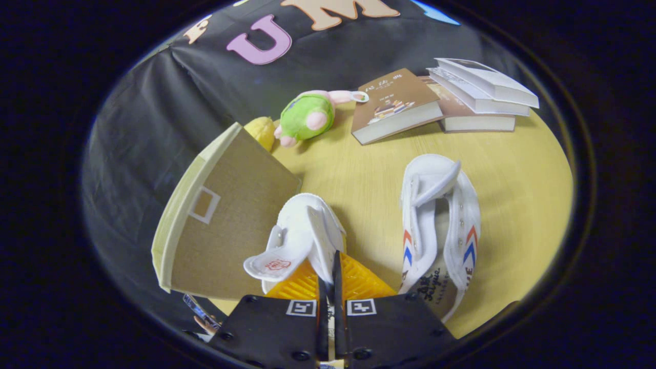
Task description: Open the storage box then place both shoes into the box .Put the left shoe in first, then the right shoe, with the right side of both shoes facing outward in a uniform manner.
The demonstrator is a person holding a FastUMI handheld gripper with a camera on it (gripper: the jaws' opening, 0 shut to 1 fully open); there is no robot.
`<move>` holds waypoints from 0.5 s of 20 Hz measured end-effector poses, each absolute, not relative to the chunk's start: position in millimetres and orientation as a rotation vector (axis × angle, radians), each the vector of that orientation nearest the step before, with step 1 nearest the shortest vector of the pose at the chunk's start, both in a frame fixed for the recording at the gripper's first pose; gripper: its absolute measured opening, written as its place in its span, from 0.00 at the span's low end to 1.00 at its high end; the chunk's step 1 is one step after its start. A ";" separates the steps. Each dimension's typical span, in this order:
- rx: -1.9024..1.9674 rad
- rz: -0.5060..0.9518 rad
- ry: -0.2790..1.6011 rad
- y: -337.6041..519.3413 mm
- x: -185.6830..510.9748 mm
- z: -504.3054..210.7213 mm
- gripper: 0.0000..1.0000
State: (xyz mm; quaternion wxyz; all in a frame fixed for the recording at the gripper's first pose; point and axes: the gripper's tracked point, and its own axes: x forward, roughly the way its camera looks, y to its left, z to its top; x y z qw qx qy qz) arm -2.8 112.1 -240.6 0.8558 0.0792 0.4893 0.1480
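My gripper is shut on the side wall of a white canvas shoe, which hangs lifted above the table with its tongue flopped toward me. Just left of this shoe stands the beige storage box, its raised lid tilted up. The second white shoe, with red and blue chevrons on its sides, lies flat on the yellow wooden table to the right of my fingers, toe pointing away.
A green and pink plush toy and a yellow object lie beyond the box. A brown book and a stack of books sit at the table's far right.
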 end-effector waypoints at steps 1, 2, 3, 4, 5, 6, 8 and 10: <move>0.198 0.322 1.021 115.9 -4.6 -231.4 0.08; 0.227 0.331 1.014 119.8 -6.4 -223.3 0.08; 0.258 0.342 1.007 124.2 -9.2 -212.3 0.08; 0.279 0.352 0.997 128.4 -10.6 -202.9 0.08; 0.291 0.363 0.989 131.7 -13.4 -194.0 0.08; 0.299 0.372 0.976 136.4 -14.4 -184.5 0.08; 0.301 0.391 0.959 146.2 -16.3 -168.2 0.08; 0.306 0.419 0.951 159.1 -19.7 -153.7 0.08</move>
